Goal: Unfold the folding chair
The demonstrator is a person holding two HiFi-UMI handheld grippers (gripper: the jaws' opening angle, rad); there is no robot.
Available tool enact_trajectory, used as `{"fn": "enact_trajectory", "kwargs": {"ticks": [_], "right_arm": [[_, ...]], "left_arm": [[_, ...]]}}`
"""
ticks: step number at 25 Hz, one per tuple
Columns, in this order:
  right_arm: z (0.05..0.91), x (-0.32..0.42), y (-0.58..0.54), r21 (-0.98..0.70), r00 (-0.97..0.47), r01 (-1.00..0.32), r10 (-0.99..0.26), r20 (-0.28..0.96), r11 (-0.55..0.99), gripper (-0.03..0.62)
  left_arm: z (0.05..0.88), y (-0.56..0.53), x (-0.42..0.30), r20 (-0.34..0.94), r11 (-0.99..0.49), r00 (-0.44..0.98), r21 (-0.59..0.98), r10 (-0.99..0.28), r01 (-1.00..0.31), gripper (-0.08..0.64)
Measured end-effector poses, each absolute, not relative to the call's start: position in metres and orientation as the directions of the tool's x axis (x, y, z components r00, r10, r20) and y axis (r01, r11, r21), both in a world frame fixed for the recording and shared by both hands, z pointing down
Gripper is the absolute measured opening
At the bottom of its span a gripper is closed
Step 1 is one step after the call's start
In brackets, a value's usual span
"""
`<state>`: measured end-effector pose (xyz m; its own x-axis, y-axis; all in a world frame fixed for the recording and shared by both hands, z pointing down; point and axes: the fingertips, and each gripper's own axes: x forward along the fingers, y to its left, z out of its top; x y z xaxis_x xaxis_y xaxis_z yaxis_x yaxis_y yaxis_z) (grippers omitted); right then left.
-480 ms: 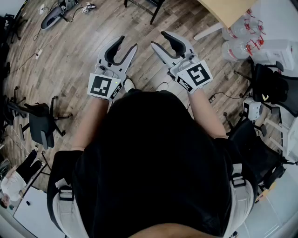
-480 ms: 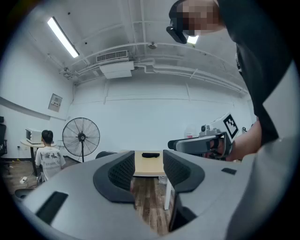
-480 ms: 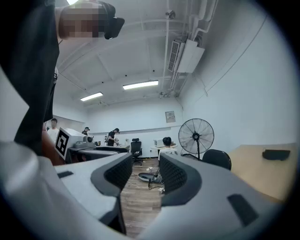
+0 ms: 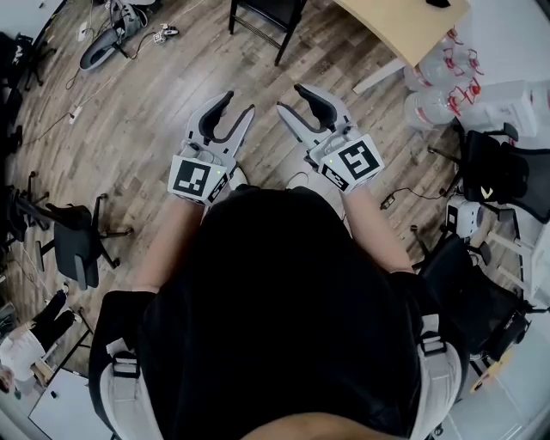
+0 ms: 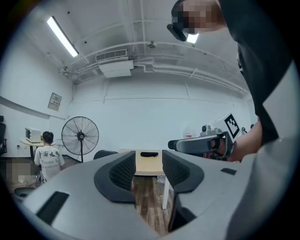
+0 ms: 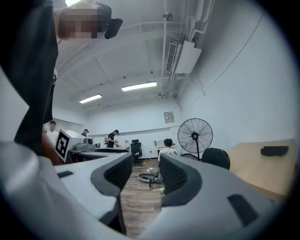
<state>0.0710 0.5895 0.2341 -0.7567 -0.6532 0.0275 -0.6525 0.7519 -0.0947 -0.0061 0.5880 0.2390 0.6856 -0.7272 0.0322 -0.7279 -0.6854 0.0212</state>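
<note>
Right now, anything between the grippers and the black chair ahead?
Nothing visible. Only bare wood floor separates the black chair from the left gripper and right gripper, both open and empty. The table stands off to the side.

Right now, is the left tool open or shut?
Open and empty: the left tool's pads stand apart, with nothing between them, only the wooden floor beyond.

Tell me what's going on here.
A person in a black shirt holds the grey left gripper and grey right gripper level over the wood-plank floor. Both have jaws apart with nothing between them. A black-framed chair stands ahead beside the light wooden table, untouched; no unfolding has started.
</note>
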Motion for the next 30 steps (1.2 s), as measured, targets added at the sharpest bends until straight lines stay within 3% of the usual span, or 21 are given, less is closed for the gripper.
{"fn": "enact_trajectory", "kwargs": {"ticks": [9, 23, 30], "right_arm": [[0.238, 0.090, 0.597, -0.114, -0.764, -0.643, -0.645, 0.029, 0.757, 0.176], [0.256, 0.192, 0.614, -0.136, -0.796, -0.603, -0.605, 0.029, 0.786, 0.176], [0.266, 0.195, 0.588, -0.153, -0.791, -0.608, -0.610, 0.041, 0.779, 0.176]], "left_arm": [[0.241, 0.594, 0.016, 0.043, -0.687, 0.687, 0.024, -0.725, -0.726, 0.172], [0.252, 0.614, 0.120, 0.079, -0.661, 0.658, -0.011, -0.749, -0.750, 0.172], [0.260, 0.587, 0.129, 0.087, -0.676, 0.672, -0.017, -0.735, -0.737, 0.170]]}}
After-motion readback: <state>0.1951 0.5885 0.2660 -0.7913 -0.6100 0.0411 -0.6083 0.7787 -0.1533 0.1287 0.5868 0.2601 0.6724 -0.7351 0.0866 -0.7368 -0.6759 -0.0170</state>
